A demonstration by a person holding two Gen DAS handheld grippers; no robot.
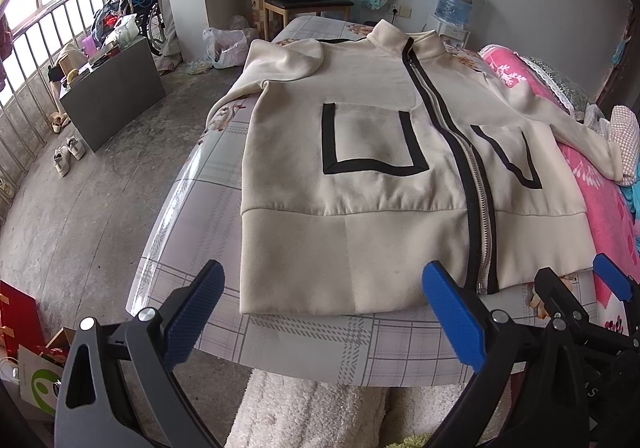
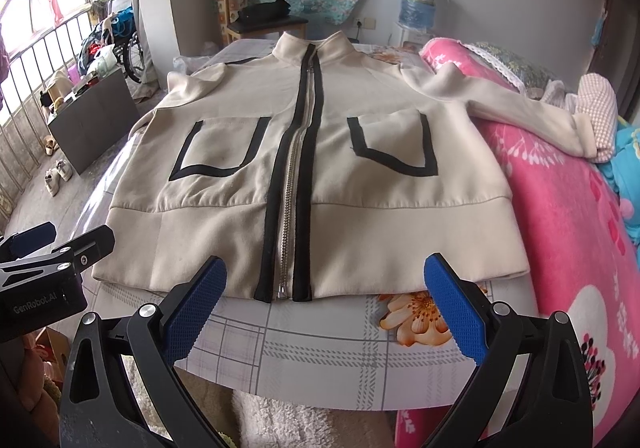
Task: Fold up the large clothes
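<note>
Cream jacket (image 2: 320,167) flat, zipped, orange flower print (image 2: 416,314) in right view only

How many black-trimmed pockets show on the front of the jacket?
2. One pocket lies left of the zipper, the other pocket right of it, both above the waistband of the jacket. None seems hidden.

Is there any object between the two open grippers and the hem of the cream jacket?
Nothing visible. Only bare checked table cover lies between the right gripper, the left gripper and the cream jacket, spread flat and zipped. Both grippers hang open short of its hem.
</note>
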